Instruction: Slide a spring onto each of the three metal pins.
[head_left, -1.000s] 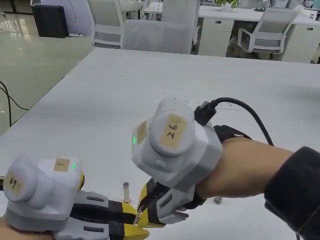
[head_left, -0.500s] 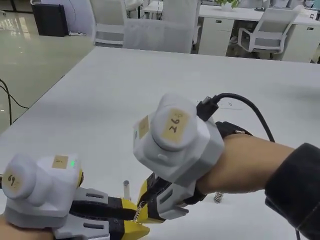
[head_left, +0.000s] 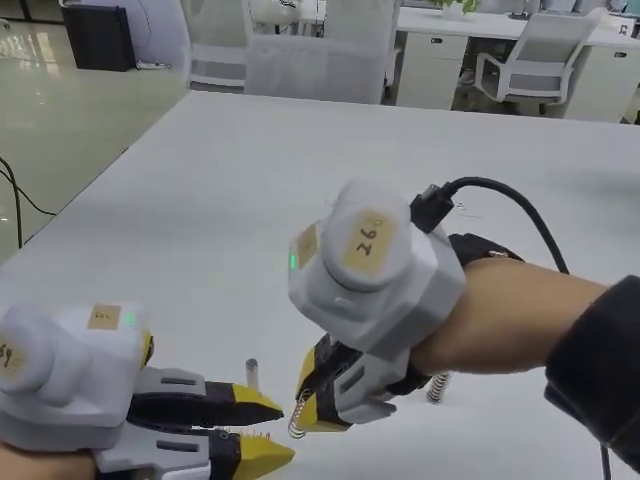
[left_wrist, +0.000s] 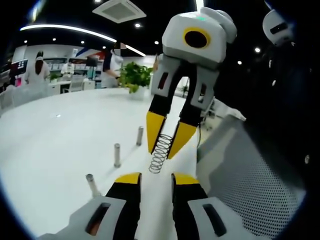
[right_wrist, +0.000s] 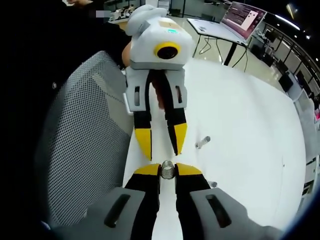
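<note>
Right gripper view: right gripper (right_wrist: 168, 168) is clamping a spring (right_wrist: 167, 172), left gripper (right_wrist: 161, 146) is gaping empty. Threading seems pending: it needs centring over a pin (left_wrist: 117, 155).

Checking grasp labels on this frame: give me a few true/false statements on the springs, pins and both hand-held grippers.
1. The right hand-held gripper is shut on a spring. True.
2. All three pins already carry springs. False: all three stand bare.
3. The left hand-held gripper clamps a pin. False: it is open and holds nothing.
4. A second spring lies on the table. True.
</note>
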